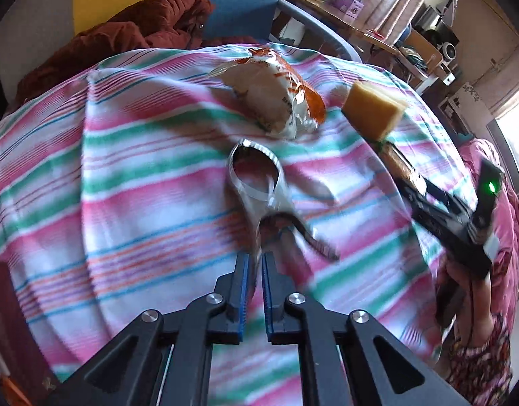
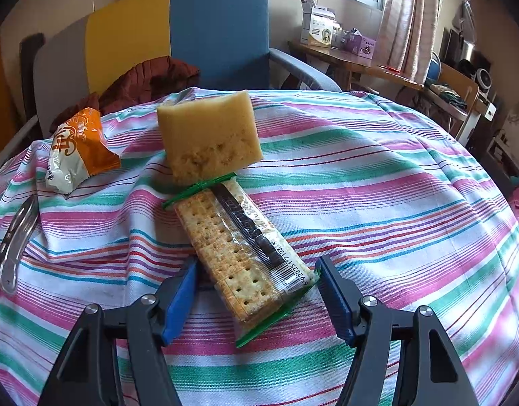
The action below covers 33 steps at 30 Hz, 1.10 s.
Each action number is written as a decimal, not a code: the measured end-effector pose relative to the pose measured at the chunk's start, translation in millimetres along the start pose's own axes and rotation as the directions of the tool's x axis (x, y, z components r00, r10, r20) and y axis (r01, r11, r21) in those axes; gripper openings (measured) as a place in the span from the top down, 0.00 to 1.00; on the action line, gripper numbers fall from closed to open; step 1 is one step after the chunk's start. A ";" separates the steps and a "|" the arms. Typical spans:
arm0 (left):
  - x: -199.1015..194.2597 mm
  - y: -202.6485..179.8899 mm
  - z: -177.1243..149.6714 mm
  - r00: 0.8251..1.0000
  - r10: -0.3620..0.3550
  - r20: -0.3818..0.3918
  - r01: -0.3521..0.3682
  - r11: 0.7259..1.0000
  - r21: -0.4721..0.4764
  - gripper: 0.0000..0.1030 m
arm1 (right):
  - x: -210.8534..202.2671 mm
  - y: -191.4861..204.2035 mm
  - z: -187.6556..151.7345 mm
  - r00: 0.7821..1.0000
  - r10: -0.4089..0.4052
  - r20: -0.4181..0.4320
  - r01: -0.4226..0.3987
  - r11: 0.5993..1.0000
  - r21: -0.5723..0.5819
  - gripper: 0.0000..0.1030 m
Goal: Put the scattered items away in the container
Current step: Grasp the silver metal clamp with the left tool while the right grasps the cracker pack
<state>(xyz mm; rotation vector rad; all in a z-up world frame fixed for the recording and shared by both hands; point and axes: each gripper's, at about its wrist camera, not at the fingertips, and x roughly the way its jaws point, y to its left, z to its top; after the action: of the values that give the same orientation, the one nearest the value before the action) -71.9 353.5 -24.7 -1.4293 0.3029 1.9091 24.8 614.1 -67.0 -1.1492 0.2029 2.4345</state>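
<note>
Two grippers are working over the striped cloth point(image 1: 124, 155), and no container is showing in either view.

Through the left wrist camera, the left gripper point(image 1: 256, 264) is pinching down with its blue pads nearly together on the tail of the metal bottle opener point(image 1: 259, 182). Blur is smearing the contact, yet the opener's forked end is disappearing right between the tips, so I judge it gripped. Its long axis is running straight away from the jaws, ring end farthest out. Beyond the opener the orange snack bag point(image 1: 276, 98) is lying crumpled, and to the right of the opener the yellow sponge point(image 1: 374, 108) is sitting near the right gripper point(image 1: 386, 143), which is reaching in from the right.

Through the right wrist camera, the right gripper point(image 2: 256, 270) is standing about half open, its pads astride the near end of the cracker pack point(image 2: 239, 250) without clearly pressing on it. The pack, clear wrap with green sealed ends, is lying lengthwise away from the jaws, slanting up and left, so closing across its width looks the natural next squeeze. The sponge point(image 2: 208, 135) is touching the pack's far end. Left of the pack the snack bag point(image 2: 76, 149) is resting, and the opener point(image 2: 17, 237) is gleaming at the far left edge.
</note>
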 end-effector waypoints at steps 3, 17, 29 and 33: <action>-5.9 3.2 -13.6 1.000 0.027 0.002 -0.027 0.999 0.021 0.94 | -0.2 1.5 0.2 1.000 -0.010 0.000 0.010 1.000 -0.007 0.33; 19.6 -12.7 25.4 1.000 -0.019 0.020 0.019 1.000 0.001 0.56 | -72.0 8.3 -15.6 0.988 0.140 0.065 -0.148 0.977 0.153 0.39; 41.8 -19.9 53.2 0.993 0.110 -0.042 -0.112 0.992 -0.054 0.46 | -69.1 76.6 -40.1 0.975 0.220 0.020 -0.221 0.963 0.152 0.40; 45.4 -23.7 46.8 0.992 0.130 -0.009 -0.129 0.991 0.045 0.49 | -58.4 84.4 -50.8 0.971 0.237 -0.025 -0.229 0.959 0.164 0.39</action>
<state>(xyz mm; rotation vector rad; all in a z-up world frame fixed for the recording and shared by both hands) -96.2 415.6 -43.8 -1.4230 0.4505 1.9850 55.2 504.0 -59.5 -1.1655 0.5669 2.5392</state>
